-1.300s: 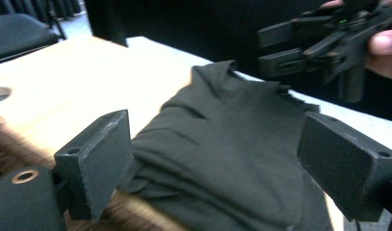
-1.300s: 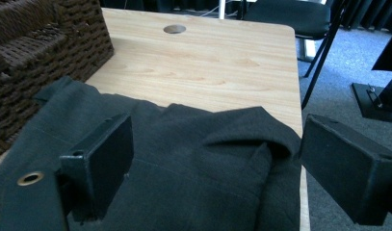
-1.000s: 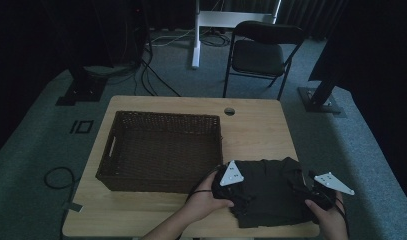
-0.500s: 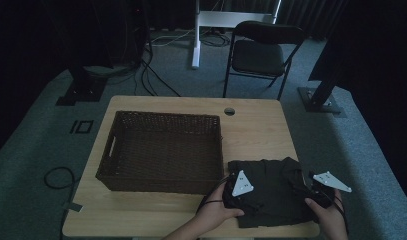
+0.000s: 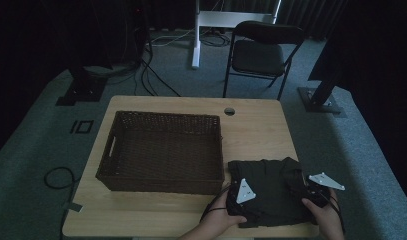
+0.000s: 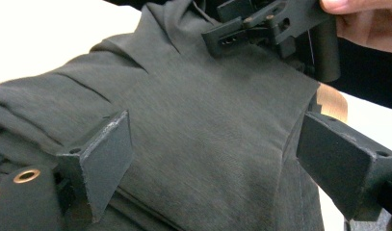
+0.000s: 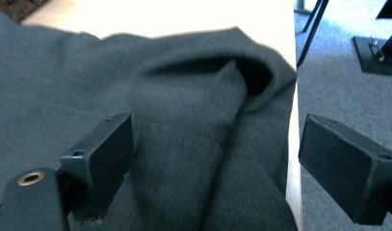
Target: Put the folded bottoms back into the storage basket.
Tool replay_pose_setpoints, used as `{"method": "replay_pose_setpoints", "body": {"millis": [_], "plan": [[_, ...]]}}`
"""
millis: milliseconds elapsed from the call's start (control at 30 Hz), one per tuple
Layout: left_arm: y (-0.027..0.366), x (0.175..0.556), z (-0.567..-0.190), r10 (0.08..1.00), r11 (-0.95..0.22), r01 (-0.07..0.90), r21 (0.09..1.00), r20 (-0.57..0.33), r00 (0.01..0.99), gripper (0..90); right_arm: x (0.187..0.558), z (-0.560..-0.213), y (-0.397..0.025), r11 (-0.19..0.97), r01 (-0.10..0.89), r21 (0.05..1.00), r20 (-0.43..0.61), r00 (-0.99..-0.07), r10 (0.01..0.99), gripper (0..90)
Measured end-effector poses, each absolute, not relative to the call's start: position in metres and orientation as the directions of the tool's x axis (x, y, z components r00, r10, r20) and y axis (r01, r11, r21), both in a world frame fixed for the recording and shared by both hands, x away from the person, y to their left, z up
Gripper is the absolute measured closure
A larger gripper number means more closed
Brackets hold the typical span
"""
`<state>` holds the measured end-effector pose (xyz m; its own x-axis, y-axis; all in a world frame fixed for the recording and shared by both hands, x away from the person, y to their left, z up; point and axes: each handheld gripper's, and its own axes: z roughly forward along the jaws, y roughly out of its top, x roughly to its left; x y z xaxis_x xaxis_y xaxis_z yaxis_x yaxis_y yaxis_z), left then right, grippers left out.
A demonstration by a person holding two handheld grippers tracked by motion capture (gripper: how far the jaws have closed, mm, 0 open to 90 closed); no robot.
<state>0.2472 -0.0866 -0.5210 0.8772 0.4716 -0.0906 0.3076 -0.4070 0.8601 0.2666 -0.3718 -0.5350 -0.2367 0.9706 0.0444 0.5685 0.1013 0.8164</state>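
A folded dark grey garment (image 5: 273, 187) lies on the wooden table (image 5: 191, 215) at its front right corner. My left gripper (image 5: 241, 196) sits over the garment's left side, jaws wide open above the cloth (image 6: 203, 144), with nothing gripped. Over the garment's right edge my right gripper (image 5: 313, 192) is also open, its jaws standing either side of a raised fold (image 7: 208, 144). In the left gripper view the right gripper (image 6: 270, 29) shows at the top, held by a hand (image 6: 367, 24).
A dark wicker basket (image 5: 163, 150) stands left of the garment, its right wall close to the cloth. The table's right edge (image 7: 292, 159) runs just beside the fold. A folding chair (image 5: 263, 50) and stand bases are on the carpet beyond the table.
My left gripper has moved right and toward the front, from the garment's left edge onto the cloth. The right gripper has barely shifted.
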Motion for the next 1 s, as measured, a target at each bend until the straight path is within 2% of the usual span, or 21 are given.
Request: {"method": "replay_pose_setpoints", "body": {"millis": [333, 600, 800, 1000], "plan": [[-0.094, 0.244, -0.534, 0.495, -0.434, 0.299, 0.85, -0.052, 0.867, 13.2, 0.27, -0.543, -0.372, 0.108, 0.599, 0.794, 0.056, -0.248, 0.967, 12.8], [-0.099, 0.241, -0.544, 0.511, -0.468, 0.256, 0.846, 0.022, 0.859, 14.4, 0.273, -0.545, -0.369, 0.091, 0.635, 0.768, 0.104, -0.263, 0.959, 14.3], [-0.103, 0.244, -0.545, 0.498, -0.496, 0.264, 0.827, 0.022, 0.867, 14.4, 0.273, -0.546, -0.366, 0.09, 0.64, 0.763, 0.112, -0.268, 0.957, 18.4], [-0.11, 0.244, -0.546, 0.482, -0.542, 0.255, 0.8, 0.048, 0.875, 14.4, 0.273, -0.55, -0.37, 0.027, 0.65, 0.759, 0.184, -0.254, 0.95, 22.9]]}}
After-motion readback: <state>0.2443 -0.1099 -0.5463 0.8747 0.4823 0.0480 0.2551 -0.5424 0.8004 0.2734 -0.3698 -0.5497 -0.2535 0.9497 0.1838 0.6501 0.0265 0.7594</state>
